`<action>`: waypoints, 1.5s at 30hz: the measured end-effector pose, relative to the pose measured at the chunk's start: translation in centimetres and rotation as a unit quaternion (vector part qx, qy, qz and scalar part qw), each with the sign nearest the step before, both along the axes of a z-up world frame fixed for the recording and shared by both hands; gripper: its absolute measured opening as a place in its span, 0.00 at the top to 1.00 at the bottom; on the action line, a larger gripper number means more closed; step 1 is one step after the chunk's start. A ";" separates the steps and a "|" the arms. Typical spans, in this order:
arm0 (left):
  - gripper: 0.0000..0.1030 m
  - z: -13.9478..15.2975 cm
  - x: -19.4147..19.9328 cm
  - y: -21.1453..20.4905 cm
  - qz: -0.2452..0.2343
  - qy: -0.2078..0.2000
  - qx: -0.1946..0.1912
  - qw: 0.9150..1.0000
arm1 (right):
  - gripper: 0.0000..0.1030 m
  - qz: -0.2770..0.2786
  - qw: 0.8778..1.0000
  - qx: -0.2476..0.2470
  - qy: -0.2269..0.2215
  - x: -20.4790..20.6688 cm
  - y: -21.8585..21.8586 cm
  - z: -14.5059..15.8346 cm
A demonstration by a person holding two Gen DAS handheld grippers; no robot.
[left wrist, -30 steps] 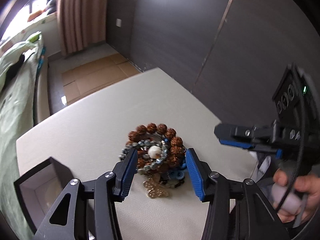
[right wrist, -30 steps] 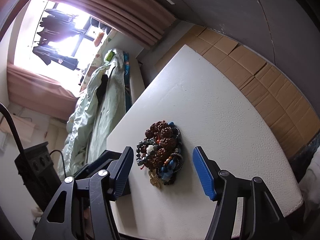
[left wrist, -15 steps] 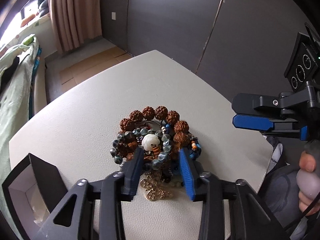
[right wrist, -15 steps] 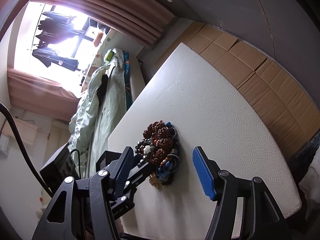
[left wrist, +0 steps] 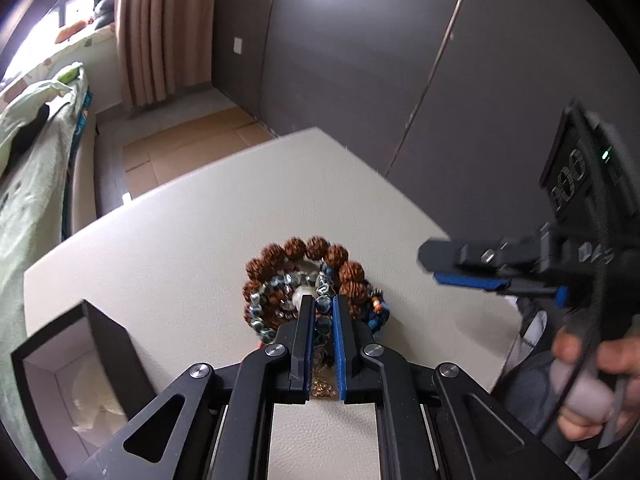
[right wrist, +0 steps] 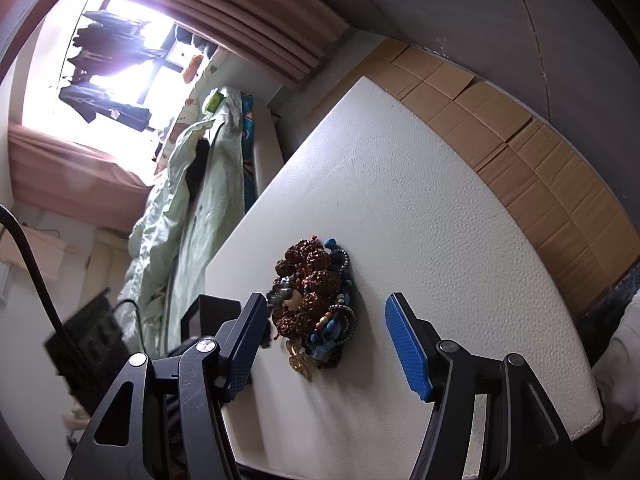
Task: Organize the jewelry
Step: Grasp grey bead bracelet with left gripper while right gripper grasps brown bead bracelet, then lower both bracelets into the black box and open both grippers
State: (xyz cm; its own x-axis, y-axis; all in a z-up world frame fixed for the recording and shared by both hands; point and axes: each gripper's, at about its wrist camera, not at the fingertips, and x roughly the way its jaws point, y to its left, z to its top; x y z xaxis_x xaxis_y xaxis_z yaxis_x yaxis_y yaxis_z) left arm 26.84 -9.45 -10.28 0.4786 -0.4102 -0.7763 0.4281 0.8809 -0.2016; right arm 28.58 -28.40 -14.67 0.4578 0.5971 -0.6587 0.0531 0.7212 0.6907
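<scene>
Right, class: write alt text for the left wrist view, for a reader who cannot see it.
The left gripper, its blue-padded fingers nearly closed, pinches a grey-blue bead bracelet in a heap of beaded jewelry on a white table. An open black box sits at left; the right gripper hovers at right.

I see a white textured table (right wrist: 420, 184) carrying 1 jewelry pile (left wrist: 308, 284) near its middle and 1 open black box (left wrist: 116, 352) with a white lining at its left edge, well apart.
</scene>
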 end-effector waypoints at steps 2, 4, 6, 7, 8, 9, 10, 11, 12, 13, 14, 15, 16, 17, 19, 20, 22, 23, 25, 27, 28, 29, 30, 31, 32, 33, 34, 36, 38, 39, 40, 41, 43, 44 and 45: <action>0.92 0.7 -0.1 0.7 0.010 -0.006 -0.013 1.000 | 0.39 0.005 1.000 -0.013 -0.003 0.2 0.5 0.1; 0.92 1.2 -0.1 1.1 0.019 -0.011 -0.021 1.000 | 0.39 0.008 1.000 -0.022 -0.005 0.4 1.0 0.2; 0.92 1.6 -0.1 1.8 0.027 -0.015 -0.032 0.999 | 0.39 0.010 0.999 -0.039 -0.003 0.8 1.4 0.1; 0.92 1.8 0.0 2.1 0.031 -0.016 -0.036 0.999 | 0.40 0.014 0.999 -0.047 -0.003 1.2 1.7 0.1; 0.92 2.0 0.0 2.4 0.035 -0.017 -0.039 0.998 | 0.42 0.016 0.998 -0.054 -0.003 1.4 2.0 0.1; 0.92 2.1 0.0 2.8 0.037 -0.019 -0.043 0.998 | 0.47 0.018 0.998 -0.060 -0.003 1.5 2.2 0.1; 0.92 2.3 0.1 3.1 0.041 -0.020 -0.046 0.998 | 0.49 0.021 0.997 -0.068 -0.002 1.8 2.4 0.0; 0.92 2.5 0.0 3.3 0.044 -0.021 -0.050 0.998 | 0.49 0.023 0.997 -0.072 -0.002 2.0 2.6 0.0; 0.92 2.7 0.0 3.6 0.047 -0.022 -0.055 0.997 | 0.50 0.025 0.997 -0.076 -0.002 2.2 2.8 0.0; 0.92 2.8 0.1 3.9 0.049 -0.023 -0.060 0.997 | 0.50 0.028 0.997 -0.077 -0.001 2.4 2.9 -0.1; 0.92 3.0 0.1 4.2 0.051 -0.024 -0.064 0.996 | 0.51 0.030 0.997 -0.078 0.000 2.6 3.1 -0.1; 0.92 3.2 0.0 4.4 0.053 -0.026 -0.067 0.996 | 0.51 0.032 0.996 -0.079 0.001 2.8 3.3 -0.1; 0.92 3.4 0.0 4.6 0.056 -0.027 -0.070 0.996 | 0.51 0.036 0.996 -0.083 0.001 3.0 3.6 -0.2; 0.92 3.5 0.0 4.8 0.058 -0.027 -0.072 0.995 | 0.51 0.039 0.995 -0.087 0.001 3.1 3.8 -0.1; 0.92 3.9 -0.2 5.3 0.062 -0.030 -0.076 0.995 | 0.51 0.046 0.994 -0.103 0.001 3.5 4.5 -0.1; 0.92 4.1 -0.2 5.6 0.065 -0.032 -0.078 0.994 | 0.51 0.049 0.993 -0.112 0.002 3.9 4.8 -0.2; 0.92 4.6 -0.5 6.1 0.071 -0.037 -0.083 0.993 | 0.52 0.055 0.991 -0.124 0.006 4.4 5.4 -0.3; 0.92 4.8 -0.5 6.4 0.073 -0.039 -0.084 0.993 | 0.52 0.059 0.989 -0.132 0.008 4.7 5.8 -0.4; 0.92 5.5 -0.6 7.1 0.079 -0.044 -0.088 0.992 | 0.64 0.072 0.986 -0.146 0.014 5.0 6.5 -0.7; 0.92 6.0 -0.9 7.8 0.086 -0.050 -0.092 0.991 | 0.77 0.084 0.983 -0.159 0.025 5.1 7.0 -1.2; 0.92 6.3 -1.1 8.3 0.091 -0.052 -0.095 0.990 | 0.79 0.087 0.983 -0.159 0.023 4.9 7.0 -1.3; 0.92 6.5 -1.2 8.7 0.095 -0.054 -0.097 0.989 | 0.79 0.087 0.983 -0.161 0.020 4.8 6.9 -1.1; 0.92 6.6 -1.3 9.1 0.098 -0.056 -0.098 0.989 | 0.79 0.086 0.982 -0.166 0.015 4.6 6.9 -0.8; 0.92 6.7 -1.5 9.4 0.102 -0.058 -0.099 0.988 | 0.79 0.084 0.982 -0.167 0.008 4.4 6.8 -0.5; 0.92 6.9 -1.6 9.8 0.106 -0.059 -0.100 0.988 | 0.79 0.084 0.984 -0.158 -0.001 4.2 6.7 -0.1; 0.92 7.0 -1.8 10.2 0.110 -0.061 -0.101 0.987 | 0.80 0.085 0.986 -0.144 -0.012 4.0 6.5 0.5; 0.92 7.1 -1.9 10.6 0.114 -0.062 -0.102 0.986 | 0.80 0.085 0.986 -0.138 -0.022 3.7 6.5 1.0; 0.92 7.3 -2.1 11.4 0.123 -0.064 -0.102 0.985 | 0.80 0.085 0.987 -0.132 -0.043 3.0 6.4 2.1; 0.91 7.3 -2.2 12.4 0.132 -0.065 -0.105 0.984 | 0.80 0.088 0.987 -0.118 -0.061 2.4 6.6 3.1; 0.91 7.3 -2.3 12.8 0.137 -0.065 -0.106 0.983 | 0.80 0.088 0.987 -0.114 -0.067 2.2 6.7 3.5; 0.92 7.2 -2.4 13.2 0.141 -0.064 -0.108 0.982 | 0.80 0.089 0.987 -0.111 -0.078 1.9 6.9 4.1; 0.92 7.1 -2.5 13.6 0.145 -0.062 -0.109 0.981 | 0.80 0.091 0.986 -0.108 -0.088 1.6 7.1 4.6; 0.91 6.9 -2.7 14.4 0.152 -0.057 -0.113 0.980 | 0.80 0.090 0.985 -0.104 -0.103 1.3 7.7 5.4; 0.91 6.7 -2.9 14.7 0.155 -0.054 -0.115 0.980 | 0.80 0.088 0.984 -0.103 -0.113 0.9 7.8 5.9; 0.91 6.4 -3.2 15.1 0.159 -0.051 -0.115 0.979 | 0.80 0.087 0.984 -0.101 -0.120 0.8 8.1 6.1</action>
State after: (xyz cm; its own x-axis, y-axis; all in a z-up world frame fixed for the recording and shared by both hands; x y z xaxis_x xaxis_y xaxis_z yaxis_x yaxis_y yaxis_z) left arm 23.62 5.62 -3.87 0.6803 -0.3870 -0.6225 0.1682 0.9090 -0.3813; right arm 29.35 -20.32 -8.53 0.5163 0.5478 -0.6583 -0.2302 0.8292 0.5094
